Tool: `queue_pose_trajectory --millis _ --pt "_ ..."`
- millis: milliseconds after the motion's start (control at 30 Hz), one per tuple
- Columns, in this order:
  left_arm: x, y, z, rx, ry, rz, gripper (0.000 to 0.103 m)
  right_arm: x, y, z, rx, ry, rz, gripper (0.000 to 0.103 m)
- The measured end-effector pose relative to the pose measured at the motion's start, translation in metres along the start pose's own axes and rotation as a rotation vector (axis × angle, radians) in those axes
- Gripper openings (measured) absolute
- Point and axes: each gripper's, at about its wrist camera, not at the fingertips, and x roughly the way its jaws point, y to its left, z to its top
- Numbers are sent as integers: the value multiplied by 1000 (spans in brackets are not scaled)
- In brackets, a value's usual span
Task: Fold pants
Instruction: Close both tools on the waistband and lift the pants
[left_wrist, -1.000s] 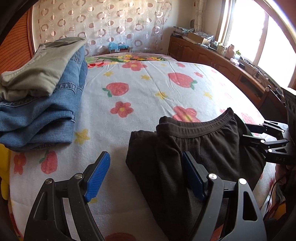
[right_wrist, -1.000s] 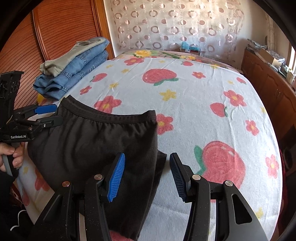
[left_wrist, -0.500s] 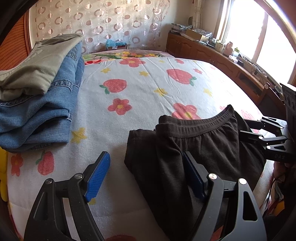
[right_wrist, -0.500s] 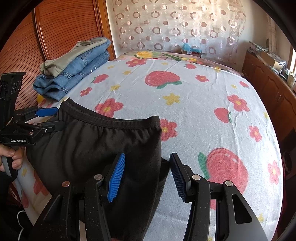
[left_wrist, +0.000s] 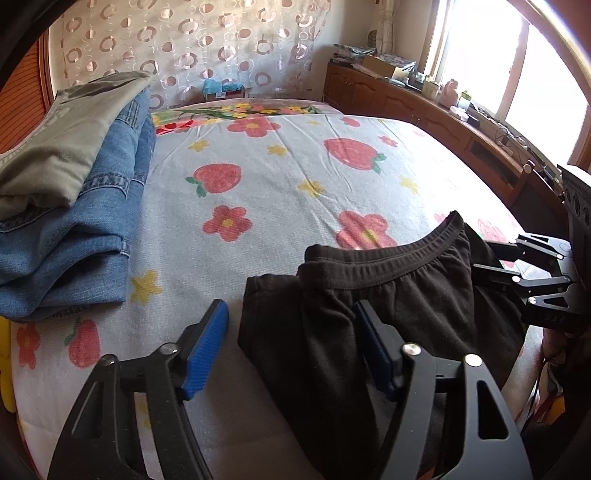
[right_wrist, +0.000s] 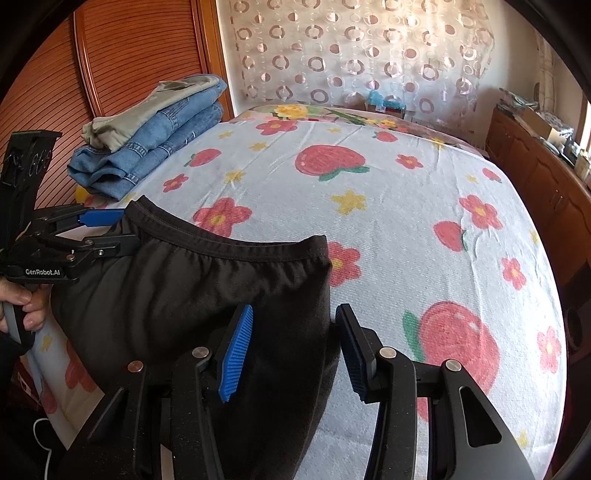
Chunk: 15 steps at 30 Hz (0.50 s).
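Pants, black knit with an elastic waistband (left_wrist: 388, 295), lay folded at the bed's (left_wrist: 258, 192) near edge, waistband running between left gripper (left_wrist: 291, 347) and right gripper (right_wrist: 291, 347), both jaws apart, unclamped.

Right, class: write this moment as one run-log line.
task: fold pants | black pants: folded on bed | left gripper: open | right gripper: open | jeans stack: far left

left claw (left_wrist: 291, 345) open, right claw (right_wrist: 293, 349) open
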Motion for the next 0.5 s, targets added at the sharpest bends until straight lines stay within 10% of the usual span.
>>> queue_pose_trajectory --millis 500 --pt "-6 -7 -1 9 -8 -80 19 1 4 0 -8 -9 71 12"
